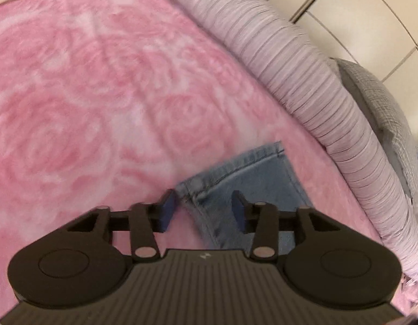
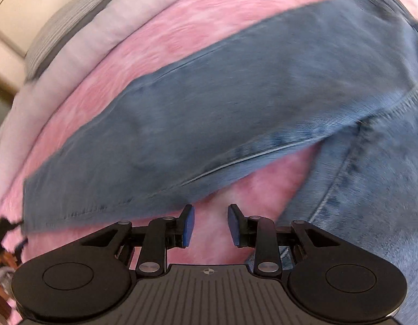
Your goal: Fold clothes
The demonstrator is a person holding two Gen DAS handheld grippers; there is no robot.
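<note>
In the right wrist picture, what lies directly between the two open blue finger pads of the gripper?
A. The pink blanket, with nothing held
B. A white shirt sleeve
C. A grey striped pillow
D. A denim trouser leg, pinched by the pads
A: the right gripper stands open with only the pink blanket showing in the gap, while the jeans lie just beyond the pads, not gripped.

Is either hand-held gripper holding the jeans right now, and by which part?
Neither. Left hand-held gripper is open over the jeans; right hand-held gripper is open over the blanket.
</note>
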